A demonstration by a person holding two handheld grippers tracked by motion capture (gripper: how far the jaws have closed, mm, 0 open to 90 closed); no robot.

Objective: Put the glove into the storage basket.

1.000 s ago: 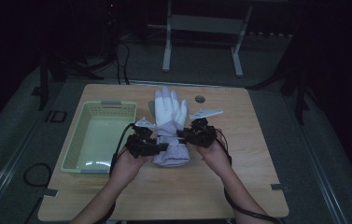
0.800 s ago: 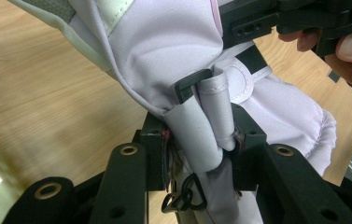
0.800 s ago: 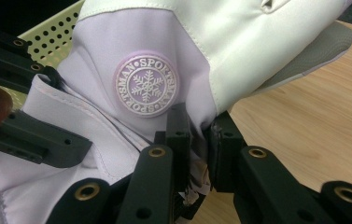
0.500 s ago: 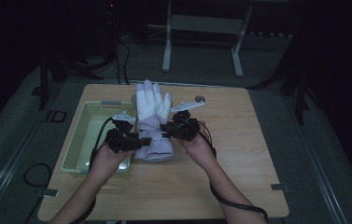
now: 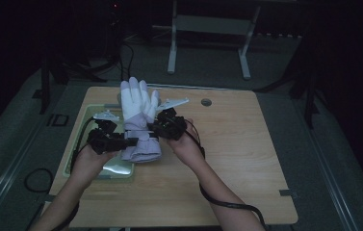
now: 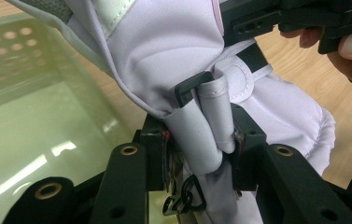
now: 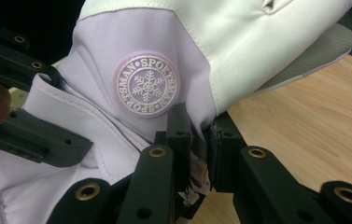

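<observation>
Here the left gripper (image 6: 200,154) pinches a padded lilac ski glove (image 5: 138,120) by its satin strap (image 6: 206,126). The right gripper (image 7: 199,140) nips its cuff; a snowflake badge (image 7: 147,89) faces it

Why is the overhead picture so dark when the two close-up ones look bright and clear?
High view: dim, room black beyond the table, the glove the brightest thing, gripper detail lost. Left gripper view: well lit, glare streaks on the green basket floor, its holes soft. Right gripper view: the glove's snowflake badge is sharp, lettering legible; the nearest jaws slightly soft.
</observation>
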